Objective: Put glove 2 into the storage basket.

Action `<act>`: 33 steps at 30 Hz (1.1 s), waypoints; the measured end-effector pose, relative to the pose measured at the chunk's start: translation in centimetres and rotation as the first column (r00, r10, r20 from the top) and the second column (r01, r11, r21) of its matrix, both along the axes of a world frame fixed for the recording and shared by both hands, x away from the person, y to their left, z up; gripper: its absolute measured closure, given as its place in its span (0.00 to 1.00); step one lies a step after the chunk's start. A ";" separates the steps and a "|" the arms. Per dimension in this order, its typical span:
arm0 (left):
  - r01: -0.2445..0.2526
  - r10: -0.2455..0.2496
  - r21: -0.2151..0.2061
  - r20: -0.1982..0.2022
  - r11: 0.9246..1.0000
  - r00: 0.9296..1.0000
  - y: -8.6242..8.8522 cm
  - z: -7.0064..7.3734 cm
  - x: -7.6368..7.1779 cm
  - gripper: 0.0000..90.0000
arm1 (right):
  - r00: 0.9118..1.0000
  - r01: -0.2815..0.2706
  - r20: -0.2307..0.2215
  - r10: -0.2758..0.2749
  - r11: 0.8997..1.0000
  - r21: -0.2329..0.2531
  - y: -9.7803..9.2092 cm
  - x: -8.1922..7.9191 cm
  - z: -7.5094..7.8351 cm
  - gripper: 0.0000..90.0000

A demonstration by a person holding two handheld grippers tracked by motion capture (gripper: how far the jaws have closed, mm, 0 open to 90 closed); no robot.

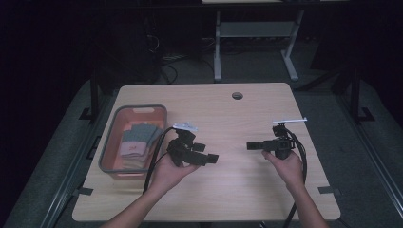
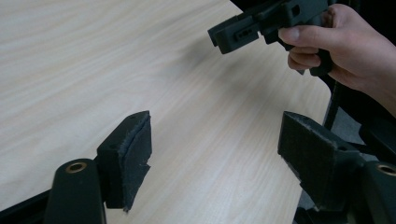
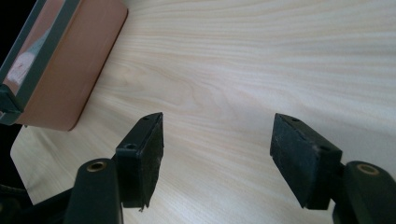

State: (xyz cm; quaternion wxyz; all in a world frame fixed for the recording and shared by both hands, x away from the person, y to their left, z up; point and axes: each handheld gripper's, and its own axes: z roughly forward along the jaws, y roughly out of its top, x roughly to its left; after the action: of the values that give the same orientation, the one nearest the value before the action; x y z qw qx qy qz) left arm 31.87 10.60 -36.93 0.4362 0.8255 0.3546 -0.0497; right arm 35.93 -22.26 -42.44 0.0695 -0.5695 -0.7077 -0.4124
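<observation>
Forearms enter from the near edge of the high view, each hand holding a tool above the tabletop (image 1: 223,114). Left tool (image 1: 211,159): held over the left-centre of the tabletop, jaws spread with nothing between them, pointing toward the right tool; in its own view (image 2: 215,154) bare wood lies between the pads. Right tool (image 1: 250,146): held over the right-centre, jaws spread and empty, pointing toward the left tool; in its own view (image 3: 217,154) light wood grain shows between the pads. The two tools are apart, facing each other across the middle. Basket (image 1: 108,147): orange with a grey rim, on the left side of the tabletop, just beside the left tool. Cloths (image 1: 137,140): folded, grey and pink, lying inside the basket.
</observation>
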 end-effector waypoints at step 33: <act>0.054 -0.052 -0.053 0.046 0.997 0.998 -1.1 -4.2 -5.0 0.26 | 0.999 -0.022 0.045 0.023 0.999 -0.029 -1.9 -5.1 -1.9 0.34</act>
State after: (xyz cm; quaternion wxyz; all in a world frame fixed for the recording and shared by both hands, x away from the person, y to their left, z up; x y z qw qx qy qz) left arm 26.91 9.46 -41.18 0.4647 0.8234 0.3213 -0.0523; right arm 30.81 -24.11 -44.38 0.0497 -0.5528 -0.7213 -0.4142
